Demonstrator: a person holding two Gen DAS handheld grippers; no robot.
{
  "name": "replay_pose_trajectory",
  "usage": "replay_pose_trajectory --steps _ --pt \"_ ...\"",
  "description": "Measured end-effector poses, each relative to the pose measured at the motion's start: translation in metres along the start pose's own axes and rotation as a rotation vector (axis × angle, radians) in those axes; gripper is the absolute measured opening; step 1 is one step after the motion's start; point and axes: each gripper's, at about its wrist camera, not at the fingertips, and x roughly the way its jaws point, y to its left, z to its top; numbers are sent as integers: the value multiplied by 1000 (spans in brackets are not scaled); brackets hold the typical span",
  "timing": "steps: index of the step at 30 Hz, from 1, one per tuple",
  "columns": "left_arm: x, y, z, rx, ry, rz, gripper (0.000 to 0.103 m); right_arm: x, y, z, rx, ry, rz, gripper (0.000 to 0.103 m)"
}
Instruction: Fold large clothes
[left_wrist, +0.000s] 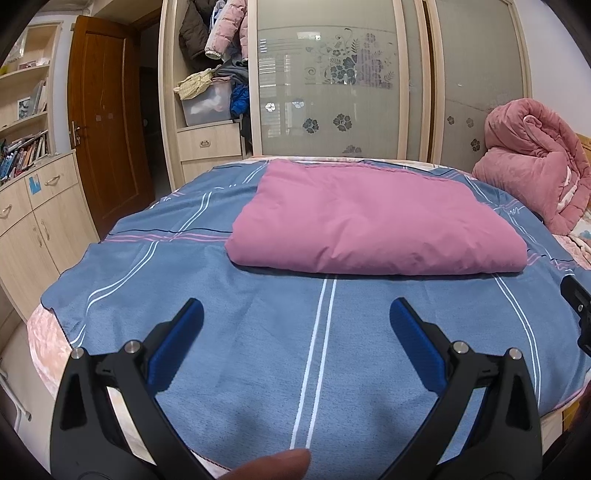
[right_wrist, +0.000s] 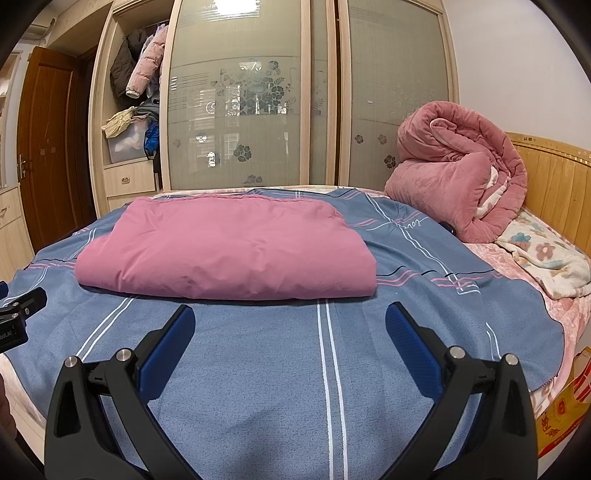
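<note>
A pink garment (left_wrist: 373, 225) lies folded into a flat, padded rectangle on the blue striped sheet (left_wrist: 236, 332) of the bed. It shows in the right wrist view too, as the same pink garment (right_wrist: 229, 251) left of centre. My left gripper (left_wrist: 295, 314) hovers open over bare sheet, short of the garment's near edge, nothing between its blue pads. My right gripper (right_wrist: 290, 317) is likewise open and empty, just before the garment's near fold. Part of the right gripper (left_wrist: 580, 310) shows at the left view's right edge, and part of the left gripper (right_wrist: 18, 314) at the right view's left edge.
A rolled pink quilt (right_wrist: 458, 177) sits at the bed's far right by the wooden headboard (right_wrist: 554, 184), with a floral blanket (right_wrist: 543, 254) beside it. A wardrobe with glass sliding doors (left_wrist: 328, 81) stands behind the bed. A fingertip (left_wrist: 273, 465) shows at the left view's bottom.
</note>
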Motion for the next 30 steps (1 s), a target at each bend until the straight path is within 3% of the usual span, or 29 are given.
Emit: replay_pose_trajectory --steps 30 --pt "0 -2 0 5 2 -11 101 1 0 0 -1 1 0 102"
